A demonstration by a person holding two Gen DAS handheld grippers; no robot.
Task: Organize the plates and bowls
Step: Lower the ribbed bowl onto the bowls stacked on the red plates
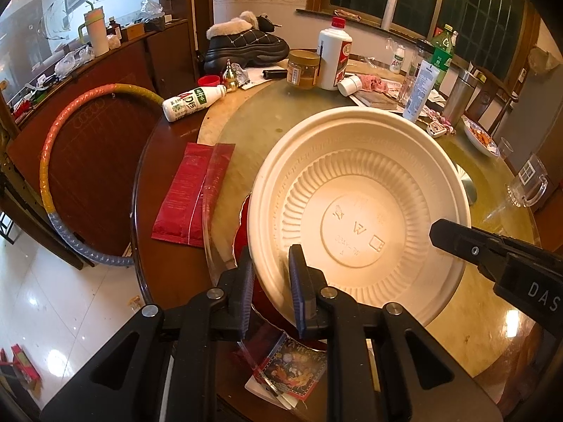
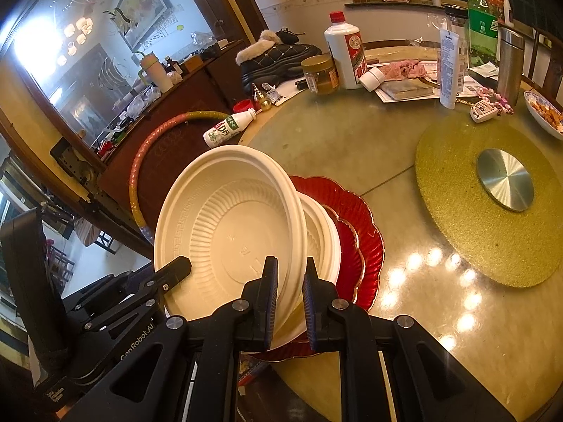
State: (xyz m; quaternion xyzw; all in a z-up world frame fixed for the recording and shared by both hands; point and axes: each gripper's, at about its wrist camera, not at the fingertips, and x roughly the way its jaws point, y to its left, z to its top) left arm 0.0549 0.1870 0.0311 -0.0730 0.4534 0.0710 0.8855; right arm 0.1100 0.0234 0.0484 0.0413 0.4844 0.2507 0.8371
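Both tools — left [image 1: 271, 281], right [image 2: 289, 292] — clamped on empty cream bowl's [image 2: 225, 225] rim.

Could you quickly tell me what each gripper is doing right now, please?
Left gripper: shut on the rim of the cream bowl.
Right gripper: shut on the same cream bowl's rim on its side, over the red plate.
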